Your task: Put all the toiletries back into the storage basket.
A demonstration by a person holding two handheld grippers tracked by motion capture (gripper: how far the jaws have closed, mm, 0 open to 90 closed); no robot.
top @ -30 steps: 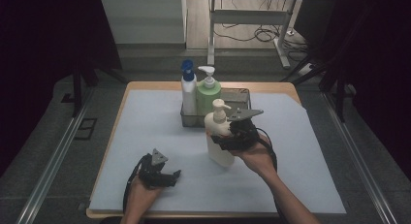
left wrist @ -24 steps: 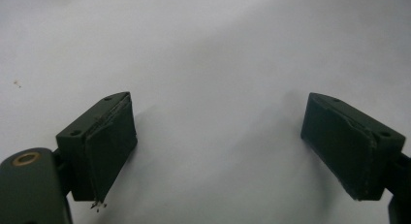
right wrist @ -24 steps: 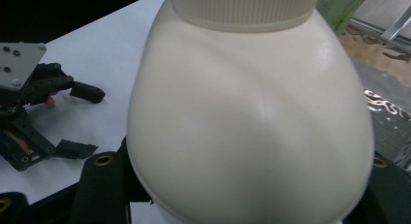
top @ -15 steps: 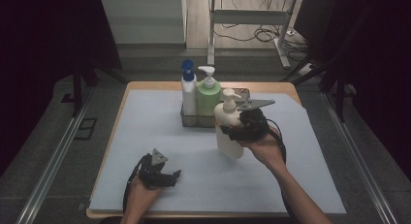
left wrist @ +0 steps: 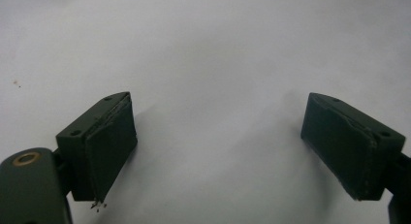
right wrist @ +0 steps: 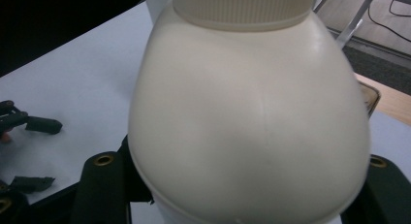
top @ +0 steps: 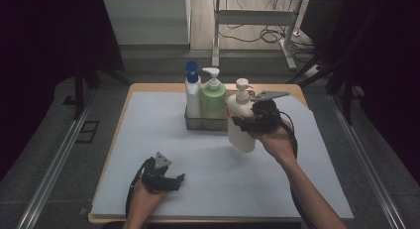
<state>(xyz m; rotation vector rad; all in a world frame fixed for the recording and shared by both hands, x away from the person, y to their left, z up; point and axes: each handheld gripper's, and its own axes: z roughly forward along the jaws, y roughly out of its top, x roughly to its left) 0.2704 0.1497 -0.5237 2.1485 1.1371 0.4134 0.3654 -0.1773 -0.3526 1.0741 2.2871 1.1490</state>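
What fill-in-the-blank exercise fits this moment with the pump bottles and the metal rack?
1. The right gripper is shut on the ____ plastic pump bottle.
2. The left gripper has its jaws ____.
3. In the grey metal rack, the green pump bottle stands beside a white bottle with a ____ cap.

Missing words: cream; open; blue

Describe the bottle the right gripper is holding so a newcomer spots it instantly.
Start at the metal rack at the far middle of the white-covered table. Just right of it, the cream pump bottle hangs tilted in the right gripper. Unlike the blue-capped white bottle and green pump bottle standing in the rack, it is off the table.
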